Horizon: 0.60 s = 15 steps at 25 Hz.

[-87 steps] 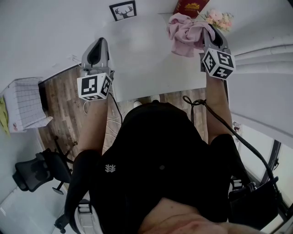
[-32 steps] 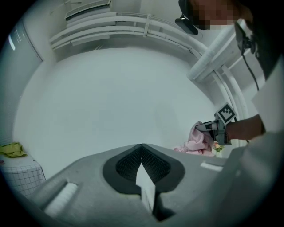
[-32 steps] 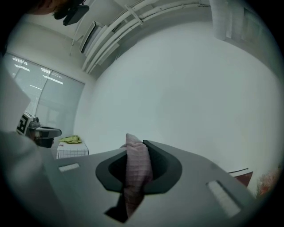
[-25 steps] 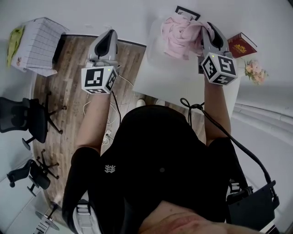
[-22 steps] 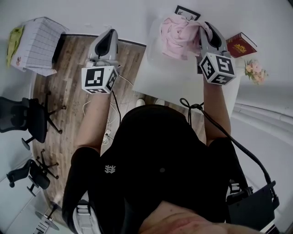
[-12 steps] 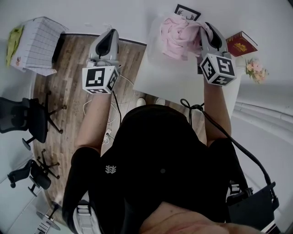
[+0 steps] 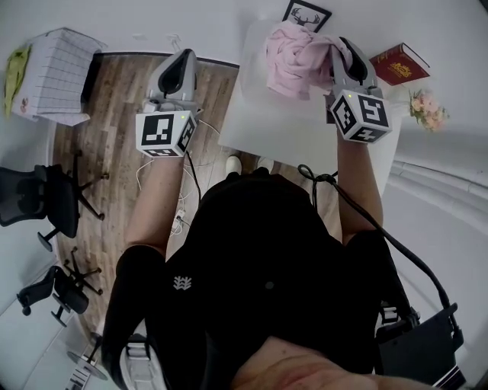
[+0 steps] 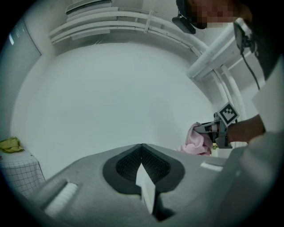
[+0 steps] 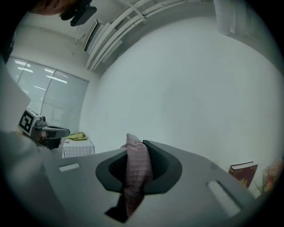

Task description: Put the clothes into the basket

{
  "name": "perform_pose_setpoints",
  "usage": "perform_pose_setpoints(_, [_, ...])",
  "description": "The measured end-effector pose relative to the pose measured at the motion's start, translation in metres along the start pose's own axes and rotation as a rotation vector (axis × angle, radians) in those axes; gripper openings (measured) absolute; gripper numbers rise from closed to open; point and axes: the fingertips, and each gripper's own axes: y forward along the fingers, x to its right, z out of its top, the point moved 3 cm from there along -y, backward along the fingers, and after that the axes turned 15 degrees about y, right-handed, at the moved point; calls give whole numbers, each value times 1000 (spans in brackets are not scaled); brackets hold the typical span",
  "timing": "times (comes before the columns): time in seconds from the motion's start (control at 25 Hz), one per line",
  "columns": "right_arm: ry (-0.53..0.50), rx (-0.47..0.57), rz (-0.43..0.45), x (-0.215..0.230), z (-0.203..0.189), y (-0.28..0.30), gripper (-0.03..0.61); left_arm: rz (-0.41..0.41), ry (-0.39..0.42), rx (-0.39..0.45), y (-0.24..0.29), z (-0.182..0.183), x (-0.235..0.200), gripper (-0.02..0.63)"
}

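My right gripper [image 7: 340, 44] is shut on a pink cloth [image 7: 294, 55], which hangs bunched above the white table [image 7: 297, 133]. A fold of the pink cloth [image 9: 135, 170] is pinched between its jaws in the right gripper view. Over the wooden floor to the left, my left gripper [image 7: 181, 56] is shut and holds nothing. Its jaw tips meet in the left gripper view [image 8: 141, 146]. The white grid-patterned basket [image 7: 57, 80] stands at the far left with a yellow-green garment [image 7: 15, 67] on it.
On the table lie a framed deer picture [image 7: 306, 15], a red book [image 7: 398, 62] and a bunch of flowers [image 7: 427, 110]. Office chairs [image 7: 42, 202] and loose cables [image 7: 183, 206] are on the wooden floor at the left.
Since the earliest frame the person has turned left, so the basket now lies at the upper left. Within the last second both grippers have stayed almost still, the pink cloth still held.
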Motion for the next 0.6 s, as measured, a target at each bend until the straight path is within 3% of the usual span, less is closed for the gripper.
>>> perform_pose_setpoints(0.6, [16,-24,-16,6,-13,2,37,0,-24,-39,1,-14,5,-2])
